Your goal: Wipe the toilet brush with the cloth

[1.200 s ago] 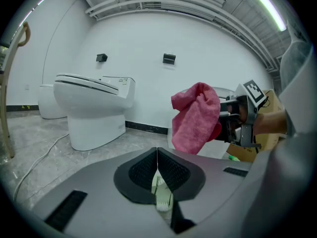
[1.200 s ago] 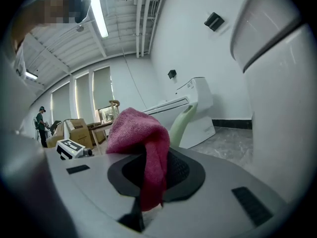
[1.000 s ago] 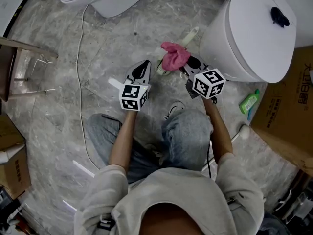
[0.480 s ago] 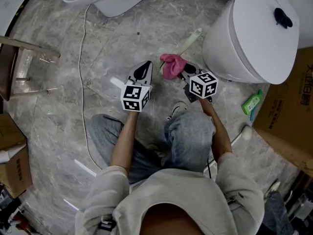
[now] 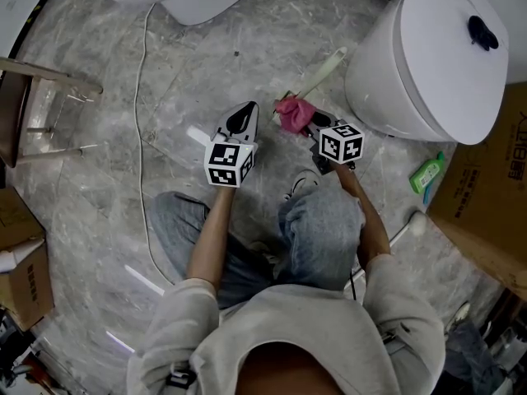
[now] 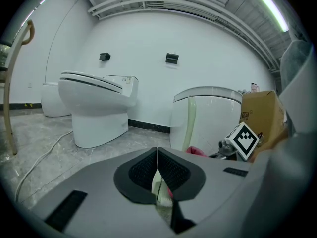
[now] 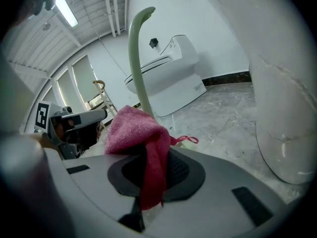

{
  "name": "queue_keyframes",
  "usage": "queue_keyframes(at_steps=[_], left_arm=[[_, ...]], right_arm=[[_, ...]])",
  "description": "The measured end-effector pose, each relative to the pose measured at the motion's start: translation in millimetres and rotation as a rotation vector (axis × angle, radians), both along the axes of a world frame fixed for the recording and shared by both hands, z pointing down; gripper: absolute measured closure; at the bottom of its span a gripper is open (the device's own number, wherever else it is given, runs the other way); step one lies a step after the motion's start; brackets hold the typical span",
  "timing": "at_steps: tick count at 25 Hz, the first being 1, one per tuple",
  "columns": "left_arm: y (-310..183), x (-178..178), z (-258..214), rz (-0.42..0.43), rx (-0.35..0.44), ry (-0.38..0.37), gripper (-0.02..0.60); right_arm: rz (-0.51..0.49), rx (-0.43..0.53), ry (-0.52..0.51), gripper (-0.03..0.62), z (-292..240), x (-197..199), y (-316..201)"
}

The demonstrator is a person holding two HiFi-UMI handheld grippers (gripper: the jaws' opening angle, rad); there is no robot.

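Grey veined marble floor (image 5: 99, 179) fills the head view, with a glossy white toilet (image 5: 436, 56) at its right edge. You crouch at the toilet's foot, both grippers out in front of you. Your left gripper (image 5: 245, 110) pins the low end of the toilet brush (image 5: 323, 66), whose slim pale-green handle slants away toward the bowl. Your right gripper (image 5: 310, 123) holds the pink cloth (image 5: 294, 113) against that handle. Over the last second the cloth has slid down the handle toward your left gripper, and more bare handle shows beyond it. That looks like a wiping stroke well under way.

From the left gripper view, the ribbed black pads are shut on the brush's pale, smooth plastic end. The handle (image 6: 189, 123) rises just behind them, and a corner of the cloth peeks out beside it.

From the right gripper view, the jaws are clamped on a fold of the soft, nubby terry cloth (image 7: 141, 133). It bunches up around the curved handle (image 7: 138, 58), touching it.
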State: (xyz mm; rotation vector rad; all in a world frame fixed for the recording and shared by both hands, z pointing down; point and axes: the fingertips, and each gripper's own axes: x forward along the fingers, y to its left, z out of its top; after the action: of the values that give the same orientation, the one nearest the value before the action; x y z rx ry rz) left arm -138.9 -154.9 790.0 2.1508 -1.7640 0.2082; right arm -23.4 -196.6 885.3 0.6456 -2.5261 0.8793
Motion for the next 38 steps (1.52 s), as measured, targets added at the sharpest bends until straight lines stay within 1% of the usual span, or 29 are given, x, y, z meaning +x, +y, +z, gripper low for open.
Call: queue_keyframes(at_steps=[3, 5, 9, 12, 16, 20, 23, 25, 28, 34, 38], left_arm=[[-1, 2, -3, 0.001, 0.008, 0.004, 0.562], [-1, 5, -4, 0.007, 0.009, 0.006, 0.561], [-4, 12, -3, 0.025, 0.011, 0.005, 0.561], [-5, 15, -2, 0.033, 0.010, 0.005, 0.562], [-6, 15, -4, 0.027, 0.014, 0.009, 0.562], [-6, 14, -4, 0.028, 0.013, 0.011, 0.563], [-6, 14, -4, 0.025, 0.011, 0.011, 0.562], [-6, 13, -4, 0.023, 0.010, 0.011, 0.561], [-6, 11, -3, 0.020, 0.008, 0.012, 0.561], [-6, 9, -3, 0.015, 0.007, 0.012, 0.561], [-6, 8, -4, 0.010, 0.008, 0.013, 0.563]], right_arm=[[-0.010, 0.021, 0.001, 0.530, -7, 1, 3], [-0.027, 0.068, -0.012, 0.530, -25, 1, 5], [-0.033, 0.189, -0.083, 0.530, -84, 9, 0], [-0.019, 0.279, -0.140, 0.530, -135, 21, -12], [0.020, 0.415, -0.188, 0.530, -198, 37, -29], [0.060, 0.538, -0.181, 0.530, -238, 44, -41], [0.076, 0.598, -0.162, 0.530, -251, 44, -47], [0.093, 0.608, -0.160, 0.530, -252, 43, -52], [0.113, 0.580, -0.155, 0.530, -240, 42, -59], [0.123, 0.446, -0.182, 0.530, -196, 36, -59], [0.108, 0.374, -0.176, 0.530, -168, 30, -57]])
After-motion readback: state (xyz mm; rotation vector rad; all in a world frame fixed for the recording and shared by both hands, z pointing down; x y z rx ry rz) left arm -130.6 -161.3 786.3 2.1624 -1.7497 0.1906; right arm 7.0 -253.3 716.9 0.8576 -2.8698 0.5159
